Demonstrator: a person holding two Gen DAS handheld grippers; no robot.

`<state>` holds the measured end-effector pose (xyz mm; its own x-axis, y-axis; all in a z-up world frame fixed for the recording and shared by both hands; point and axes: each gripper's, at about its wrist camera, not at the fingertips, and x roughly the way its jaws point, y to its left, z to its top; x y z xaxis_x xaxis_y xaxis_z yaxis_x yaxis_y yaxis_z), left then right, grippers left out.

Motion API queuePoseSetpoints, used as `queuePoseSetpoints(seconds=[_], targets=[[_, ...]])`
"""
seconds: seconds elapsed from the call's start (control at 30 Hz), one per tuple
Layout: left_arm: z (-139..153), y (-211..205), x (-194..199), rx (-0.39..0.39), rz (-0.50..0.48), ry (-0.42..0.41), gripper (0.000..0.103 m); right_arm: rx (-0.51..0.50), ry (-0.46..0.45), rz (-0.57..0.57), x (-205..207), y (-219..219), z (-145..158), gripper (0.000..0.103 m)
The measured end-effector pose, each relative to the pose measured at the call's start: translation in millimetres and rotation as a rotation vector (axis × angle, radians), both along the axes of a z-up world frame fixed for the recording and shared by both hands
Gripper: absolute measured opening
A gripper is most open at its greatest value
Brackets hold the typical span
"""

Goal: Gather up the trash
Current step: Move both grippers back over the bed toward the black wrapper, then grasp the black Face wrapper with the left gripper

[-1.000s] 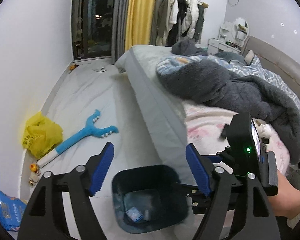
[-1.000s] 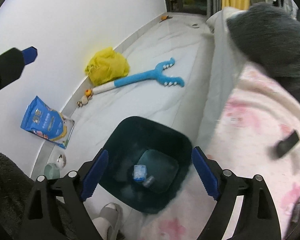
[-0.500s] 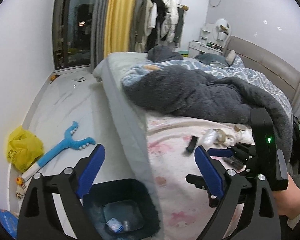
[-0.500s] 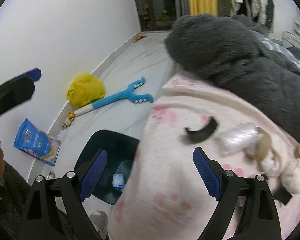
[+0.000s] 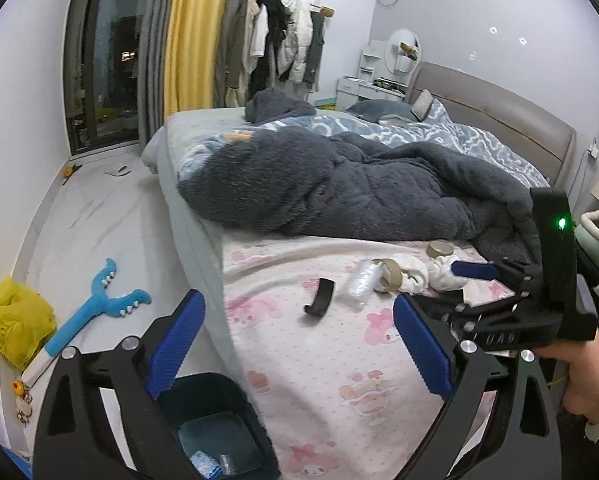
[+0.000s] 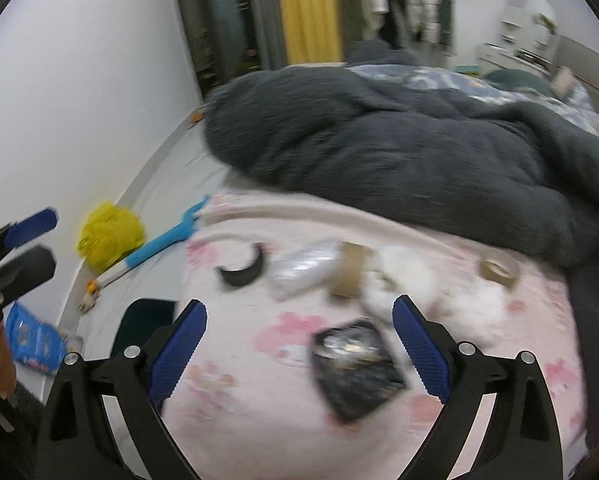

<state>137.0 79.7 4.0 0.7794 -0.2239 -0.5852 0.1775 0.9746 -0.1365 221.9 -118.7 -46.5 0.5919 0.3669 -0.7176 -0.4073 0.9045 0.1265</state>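
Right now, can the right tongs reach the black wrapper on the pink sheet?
Probably yes. The right tongs are open above the pink sheet, the black wrapper lies between the jaws, and nothing covers it.

Light: even indoor light, fairly bright; window (image 5: pixel 99 76) dark.
Shadows: soft, faint.
Left wrist view: sharp.
Right wrist view: motion blur across bed (image 6: pixel 379 320) and far wall.
Glare: green LED (image 5: pixel 562 223) glows.
Edges: 2 fisheye views, black corners, lines bowed.

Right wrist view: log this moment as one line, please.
right tool: open, over black packet | left tool: open, empty | bin: beside bed
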Motion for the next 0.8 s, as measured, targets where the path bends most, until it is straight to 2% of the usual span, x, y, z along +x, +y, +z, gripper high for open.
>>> queuePoseSetpoints(seconds=[0.27, 0.57, 0.8], targets=[[-7.4, -38.0, 10.6, -0.003, -0.087, -0.01, 0.097, -0.007, 0.047, -0.189, 9.8, -56.0, -17.3, 0.097], [-24.8, -80.0, 26.2, 0.021, -0.176, 0.022, 0.097, 0.056, 0.128, -0.267, 16.7, -85.5, -35.9, 0.097], [-51.7, -118.0, 34.5, 0.11, -0.29, 0.095, 0.097, 0.045, 0.121, -0.261, 19.5, -98.4, -53.2, 0.097]])
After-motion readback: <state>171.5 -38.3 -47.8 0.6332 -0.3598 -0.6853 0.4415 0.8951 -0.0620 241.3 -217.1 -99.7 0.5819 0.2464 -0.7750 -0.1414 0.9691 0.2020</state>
